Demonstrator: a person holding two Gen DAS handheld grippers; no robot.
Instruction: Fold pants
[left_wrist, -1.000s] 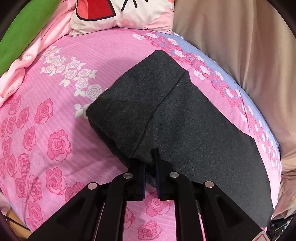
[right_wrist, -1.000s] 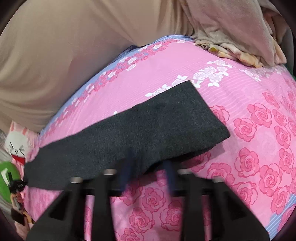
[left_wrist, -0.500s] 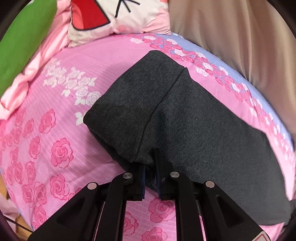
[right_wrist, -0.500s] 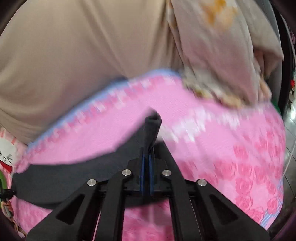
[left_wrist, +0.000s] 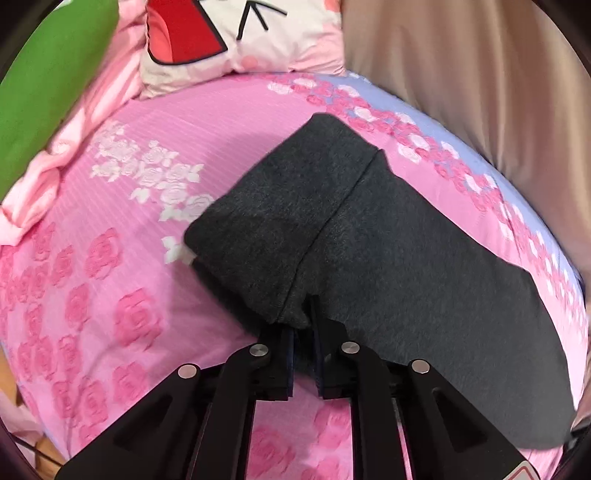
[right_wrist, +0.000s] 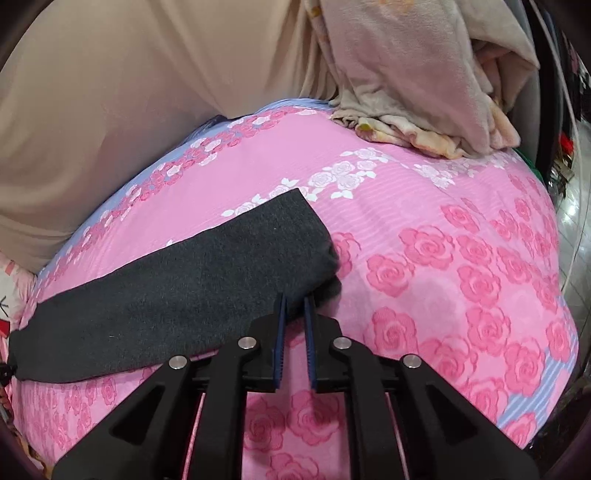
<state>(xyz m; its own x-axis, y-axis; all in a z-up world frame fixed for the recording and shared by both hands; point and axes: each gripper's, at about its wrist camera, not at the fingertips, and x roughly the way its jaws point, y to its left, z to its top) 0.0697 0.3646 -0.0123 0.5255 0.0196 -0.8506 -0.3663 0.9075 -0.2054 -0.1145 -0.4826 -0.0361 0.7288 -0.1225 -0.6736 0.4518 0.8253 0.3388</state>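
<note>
Dark grey pants (left_wrist: 369, 251) lie flat on a pink rose-print bed sheet (left_wrist: 110, 295), folded lengthwise with legs stacked. In the left wrist view my left gripper (left_wrist: 304, 321) is shut on the near edge of the waist end, which is slightly bunched. In the right wrist view the leg end of the pants (right_wrist: 207, 288) stretches left, and my right gripper (right_wrist: 294, 301) pinches its near corner, jaws narrowly apart with cloth between them.
A cartoon pillow (left_wrist: 236, 33), a green cushion (left_wrist: 48, 81) and pink bedding sit at the head of the bed. A beige curtain (right_wrist: 129, 92) runs along the far side. Crumpled beige blankets (right_wrist: 417, 92) lie at the foot end.
The right gripper closed on the leg end, lifted it briefly, and now holds it low at the sheet. The left gripper keeps its grip, shifting slightly.
</note>
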